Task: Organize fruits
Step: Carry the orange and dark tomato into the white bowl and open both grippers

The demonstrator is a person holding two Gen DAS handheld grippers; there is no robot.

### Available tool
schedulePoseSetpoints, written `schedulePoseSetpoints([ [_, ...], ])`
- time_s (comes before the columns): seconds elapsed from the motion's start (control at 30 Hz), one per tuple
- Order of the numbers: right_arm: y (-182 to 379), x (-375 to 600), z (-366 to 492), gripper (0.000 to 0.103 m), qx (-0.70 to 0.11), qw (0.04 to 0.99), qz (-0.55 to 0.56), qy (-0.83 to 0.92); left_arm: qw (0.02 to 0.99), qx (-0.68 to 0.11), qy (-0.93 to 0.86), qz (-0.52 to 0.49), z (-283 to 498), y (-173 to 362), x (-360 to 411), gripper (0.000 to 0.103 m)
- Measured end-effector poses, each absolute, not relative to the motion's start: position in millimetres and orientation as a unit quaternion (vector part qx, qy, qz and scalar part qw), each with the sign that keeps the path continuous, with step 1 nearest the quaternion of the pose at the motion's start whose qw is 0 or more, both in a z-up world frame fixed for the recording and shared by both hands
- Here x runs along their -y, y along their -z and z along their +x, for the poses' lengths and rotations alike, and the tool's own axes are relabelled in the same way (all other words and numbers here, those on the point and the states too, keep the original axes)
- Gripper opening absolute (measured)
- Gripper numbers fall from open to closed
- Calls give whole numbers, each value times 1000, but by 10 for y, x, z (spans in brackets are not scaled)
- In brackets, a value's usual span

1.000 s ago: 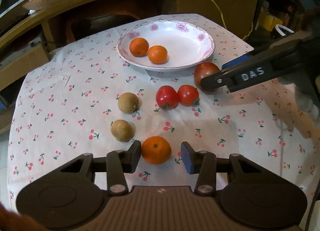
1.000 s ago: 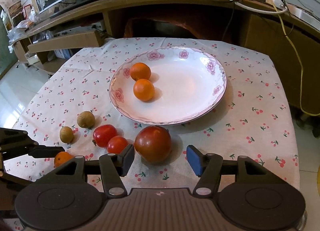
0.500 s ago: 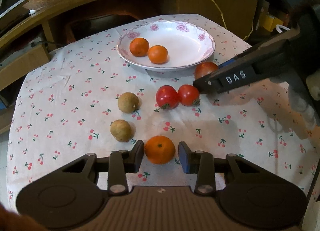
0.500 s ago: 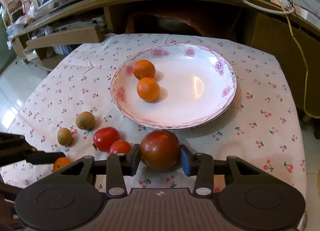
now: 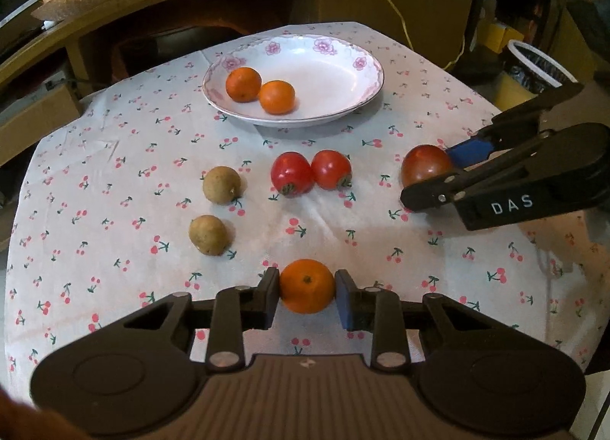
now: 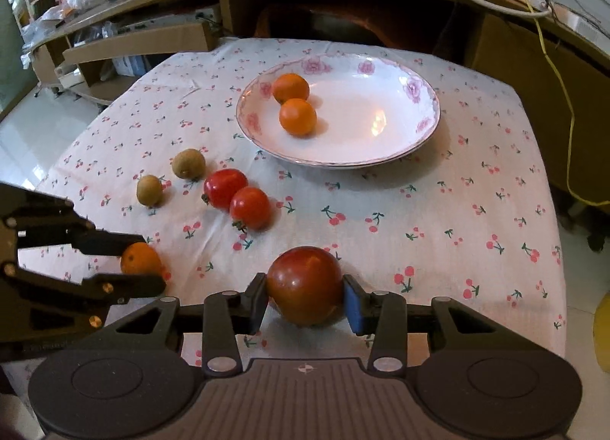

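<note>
Both tongs clamped on round fruit over a cherry-print cloth.

Left wrist view: the left gripper (image 5: 307,294) pinches a dimpled orange (image 5: 307,290) between one black and one blue pad, at the near edge of the cloth (image 5: 114,158). Beyond lie two matte brown kiwis (image 5: 221,185), two glossy red tomatoes (image 5: 292,174), and a glazed floral-rimmed plate (image 5: 366,62) holding two more oranges (image 5: 243,84). The right gripper (image 5: 434,177), lettered "DAS", grips a dark tomato (image 5: 424,168).
Right wrist view: the right gripper (image 6: 305,297) squeezes that smooth dark tomato (image 6: 305,283) near the cloth's (image 6: 457,188) front; the left gripper (image 6: 143,260) closes on its orange (image 6: 139,257).
</note>
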State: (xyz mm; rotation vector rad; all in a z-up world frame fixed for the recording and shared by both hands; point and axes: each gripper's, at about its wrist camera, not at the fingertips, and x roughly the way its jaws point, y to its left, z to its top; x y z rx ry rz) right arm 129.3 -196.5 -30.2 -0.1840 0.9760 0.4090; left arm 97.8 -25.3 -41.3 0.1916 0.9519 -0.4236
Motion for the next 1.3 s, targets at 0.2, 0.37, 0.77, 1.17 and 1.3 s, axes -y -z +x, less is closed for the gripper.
schedulePoseSetpoints([
  [0.2,284,2024,1315,49,-465,859,-78,-200,863,-453,201,98,988,425,276,41],
  [0.37,285,2086,1307,59,-462,860,-73,-206,864,-451,201,95,1003,439,266,47],
  [0.77,286,2071,1376,56,-460,861,-77,-204,866,-446,203,100,969,454,253,50],
  [1.17,284,2024,1350,41,-475,853,-88,-200,863,-454,194,105,988,423,337,37],
  [1.3,255,2038,1353,40,-475,854,-89,-191,867,-445,196,108,1012,386,385,37],
])
